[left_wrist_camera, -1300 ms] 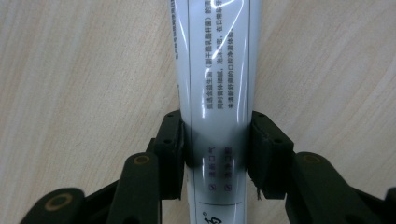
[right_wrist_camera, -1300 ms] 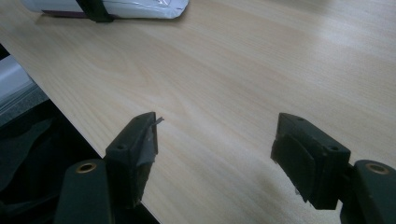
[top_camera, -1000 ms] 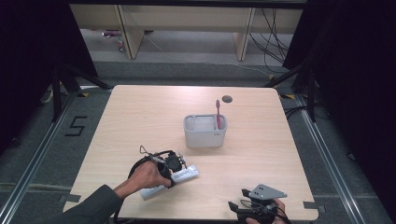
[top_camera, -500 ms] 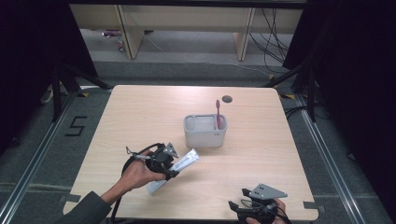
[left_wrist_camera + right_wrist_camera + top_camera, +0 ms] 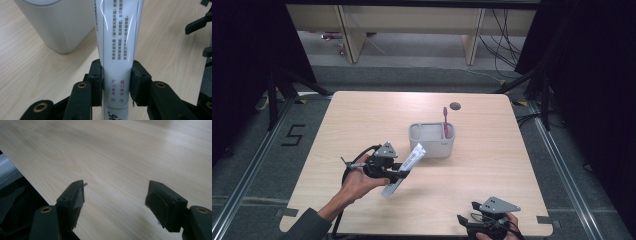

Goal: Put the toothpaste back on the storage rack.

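Pale wooden tabletop (image 5: pixel 492 165), square with rounded corners, with a small dark round mark (image 5: pixel 455 106) near its far edge.

Grey rounded holder (image 5: pixel 432 140) near the tabletop's middle, open at the top; pink toothbrush (image 5: pixel 445 121) upright in its right side, head up.

Left tongs (image 5: pixel 403 173) in a hand (image 5: pixel 357 182) at the near left, clear of the tabletop, clamped across a white toothpaste tube (image 5: pixel 404 162). Tube tilted, upper end pointing toward the holder and ending just short of its near left corner, lower end hanging toward the tabletop. In the left gripper view, tube (image 5: pixel 117 50) pinched between both black pads low on its body, printed text running along its length, holder's grey wall (image 5: pixel 57 25) close behind on the left.

Right tongs (image 5: pixel 468 222) at the near right edge, well apart from tube and holder. In the right gripper view, jaws wide, nothing between, bare wood (image 5: pixel 120 157) beneath.
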Available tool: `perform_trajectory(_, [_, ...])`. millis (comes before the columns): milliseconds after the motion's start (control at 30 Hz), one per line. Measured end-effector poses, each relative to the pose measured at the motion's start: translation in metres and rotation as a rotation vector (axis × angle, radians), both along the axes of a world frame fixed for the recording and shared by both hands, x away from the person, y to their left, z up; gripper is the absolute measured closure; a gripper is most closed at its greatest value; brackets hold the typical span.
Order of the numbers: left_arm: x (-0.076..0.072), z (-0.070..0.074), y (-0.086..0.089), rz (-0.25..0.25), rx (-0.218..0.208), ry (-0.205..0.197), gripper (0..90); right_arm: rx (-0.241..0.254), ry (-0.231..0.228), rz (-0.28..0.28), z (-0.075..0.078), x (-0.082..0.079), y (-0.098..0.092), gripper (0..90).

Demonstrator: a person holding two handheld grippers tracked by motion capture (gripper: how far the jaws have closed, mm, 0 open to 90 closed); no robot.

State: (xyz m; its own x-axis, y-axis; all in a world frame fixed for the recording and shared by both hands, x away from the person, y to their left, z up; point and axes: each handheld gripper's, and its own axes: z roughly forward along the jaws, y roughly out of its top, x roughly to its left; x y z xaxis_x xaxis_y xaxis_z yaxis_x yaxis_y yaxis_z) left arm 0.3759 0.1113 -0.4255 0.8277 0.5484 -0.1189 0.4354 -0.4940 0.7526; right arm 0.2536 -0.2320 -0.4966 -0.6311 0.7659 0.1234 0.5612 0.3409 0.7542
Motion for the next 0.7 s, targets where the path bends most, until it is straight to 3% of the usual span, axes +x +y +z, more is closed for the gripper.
perform_trajectory(233, [0.005,0.008,0.001,0.017,-0.087,-0.004,66.1,-0.002,0.0,0.002,0.0,0.0,0.0,31.1])
perform_trajectory(300, [0.006,0.01,0.0,0.02,-0.098,-0.009,66.1,-0.003,-0.007,0.003,0.0,0.0,0.0,31.2])
perform_trajectory(433, [0.009,0.016,-0.001,0.039,-0.135,-0.02,66.1,0.018,0.033,-0.018,0.0,-0.002,0.002,31.1])
perform_trajectory(467, [0.01,0.018,-0.001,0.037,-0.144,-0.02,66.1,-0.004,-0.003,0.005,0.0,0.0,0.0,31.1])
perform_trajectory(533, [0.012,0.02,-0.002,0.052,-0.16,-0.03,66.1,0.005,0.02,-0.004,0.001,-0.001,0.001,31.1])
perform_trajectory(600, [0.014,0.021,-0.003,0.062,-0.174,-0.034,66.0,0.0,0.004,0.005,0.0,0.0,-0.001,31.1])
perform_trajectory(700, [0.018,0.023,-0.005,0.078,-0.2,-0.05,66.0,0.008,0.026,0.012,0.0,0.0,0.001,31.1])
